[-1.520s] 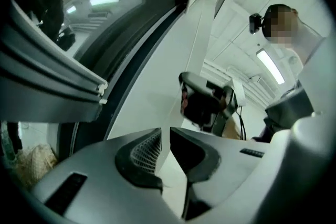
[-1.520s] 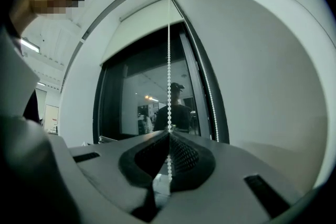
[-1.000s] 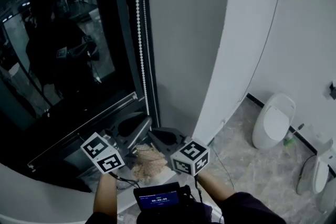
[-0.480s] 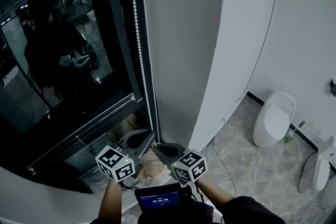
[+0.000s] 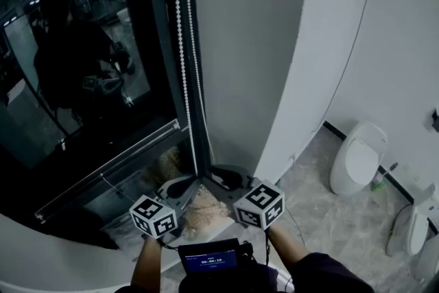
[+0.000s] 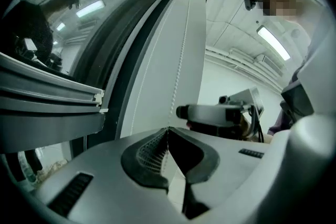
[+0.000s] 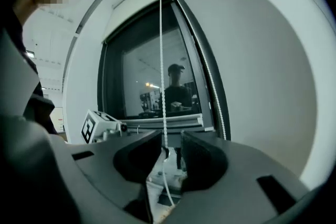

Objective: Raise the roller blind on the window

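A white bead chain [image 5: 185,44] hangs in two strands beside the dark window [image 5: 82,65], down to both grippers. My left gripper [image 5: 195,180] is shut on the chain [image 6: 178,71], and its jaws meet at a point [image 6: 168,129] round one strand. My right gripper [image 5: 211,173] sits just right of it, open [image 7: 171,136], with a chain strand [image 7: 161,60] running through the gap and touching neither jaw. A grey metal rail [image 5: 110,165] crosses the window low down; the same rail [image 6: 52,105] shows close at the left in the left gripper view.
A curved white wall [image 5: 288,44] stands right of the window. Below right, on the marbled floor, are a white toilet-like fixture [image 5: 357,158] and another white fixture [image 5: 411,230]. Beige crumpled material [image 5: 199,206] lies under the grippers. A small screen [image 5: 209,259] sits at my chest.
Both grippers have drawn in low around the chain's bottom. The left marker cube moved right and down; the right one dipped, then shifted slightly right.
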`<state>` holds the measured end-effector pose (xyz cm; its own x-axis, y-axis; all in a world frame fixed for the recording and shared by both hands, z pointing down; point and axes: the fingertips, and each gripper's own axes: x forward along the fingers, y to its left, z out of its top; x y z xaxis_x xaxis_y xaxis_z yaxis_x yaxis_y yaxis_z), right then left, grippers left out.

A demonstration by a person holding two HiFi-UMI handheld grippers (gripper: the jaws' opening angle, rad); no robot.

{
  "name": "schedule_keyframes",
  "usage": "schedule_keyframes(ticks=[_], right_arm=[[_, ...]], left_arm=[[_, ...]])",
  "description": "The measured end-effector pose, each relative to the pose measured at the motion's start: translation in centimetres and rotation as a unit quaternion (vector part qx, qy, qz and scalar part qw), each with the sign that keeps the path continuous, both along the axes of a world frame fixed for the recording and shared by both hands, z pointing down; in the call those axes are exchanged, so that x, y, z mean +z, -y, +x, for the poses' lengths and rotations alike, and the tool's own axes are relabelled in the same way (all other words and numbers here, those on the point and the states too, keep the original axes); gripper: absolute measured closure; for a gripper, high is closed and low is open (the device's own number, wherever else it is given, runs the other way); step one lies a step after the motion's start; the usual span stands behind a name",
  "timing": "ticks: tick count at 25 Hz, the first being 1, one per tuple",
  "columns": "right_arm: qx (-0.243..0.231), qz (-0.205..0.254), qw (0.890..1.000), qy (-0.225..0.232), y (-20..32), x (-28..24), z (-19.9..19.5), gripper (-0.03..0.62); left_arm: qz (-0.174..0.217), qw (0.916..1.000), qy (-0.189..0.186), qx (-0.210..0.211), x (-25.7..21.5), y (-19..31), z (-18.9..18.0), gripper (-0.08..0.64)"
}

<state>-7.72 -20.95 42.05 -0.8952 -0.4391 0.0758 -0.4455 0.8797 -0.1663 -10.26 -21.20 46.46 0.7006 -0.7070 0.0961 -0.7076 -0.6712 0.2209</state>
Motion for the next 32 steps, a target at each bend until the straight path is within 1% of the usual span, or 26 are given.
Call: schedule_keyframes(ticks=[3, 5, 7, 9, 12, 13, 14, 15, 18, 21, 22, 24, 26, 28, 32], right_arm=[[-0.005, 0.033, 0.999, 0.036, 0.3, -4.5, -0.4, 0.494], [0.001, 0.059, 0.997, 0.050, 0.8, -7.3, -0.6, 0.494], [0.010, 0.080, 0.995, 0.061, 1.3, -9.7, -0.7, 0.494], [0.015, 0.092, 0.994, 0.065, 1.5, -11.3, -0.8, 0.495], [0.017, 0.101, 0.993, 0.062, 1.4, -12.2, -1.0, 0.497], [0.020, 0.102, 0.993, 0.062, 1.4, -12.2, -1.0, 0.516], [0.024, 0.104, 0.992, 0.062, 1.4, -12.1, -1.0, 0.577], [0.028, 0.105, 0.992, 0.062, 1.4, -12.0, -0.9, 0.580], [0.032, 0.104, 0.993, 0.054, 1.6, -10.9, -1.0, 0.583], [0.034, 0.082, 0.995, 0.041, 1.3, -8.9, -0.8, 0.583], [0.037, 0.077, 0.996, 0.039, 1.3, -8.3, -0.6, 0.583], [0.040, 0.072, 0.996, 0.040, 1.7, -6.9, -0.4, 0.583], [0.041, 0.059, 0.997, 0.027, 2.2, -4.8, -0.4, 0.583], [0.041, 0.039, 0.998, 0.010, 2.4, -2.1, -0.5, 0.583], [0.041, 0.005, 0.999, -0.017, 2.1, 2.6, -0.8, 0.583]], left_arm=[[0.001, 0.9996, 0.026, -0.007, 0.6, 0.4, -0.1, 0.549], [-0.008, 0.9991, 0.042, -0.003, 1.8, 0.5, 0.4, 0.549], [-0.026, 0.9988, 0.041, 0.000, 3.4, 0.3, 0.8, 0.549], [-0.044, 0.9984, 0.036, 0.002, 5.0, 0.1, 1.1, 0.549], [-0.059, 0.9976, 0.037, 0.007, 6.4, -0.2, 1.5, 0.549], [-0.061, 0.9974, 0.038, 0.008, 6.6, -0.2, 1.6, 0.549], [-0.062, 0.9972, 0.040, 0.009, 6.7, -0.2, 1.7, 0.549], [-0.063, 0.9971, 0.042, 0.008, 6.8, -0.2, 1.7, 0.549], [-0.076, 0.9958, 0.050, 0.009, 7.8, 0.0, 1.5, 0.549], [-0.105, 0.9932, 0.049, 0.009, 10.1, -0.5, 0.9, 0.548], [-0.112, 0.9926, 0.046, 0.011, 10.6, -0.8, 0.8, 0.548], [-0.117, 0.9928, 0.026, 0.011, 10.6, -1.2, 0.5, 0.548], [-0.108, 0.9941, -0.001, 0.009, 9.3, -1.4, 0.2, 0.548], [-0.091, 0.9957, -0.019, 0.008, 7.4, -1.3, -0.1, 0.548], [-0.053, 0.9981, -0.031, 0.009, 3.9, -1.3, -0.4, 0.548]])
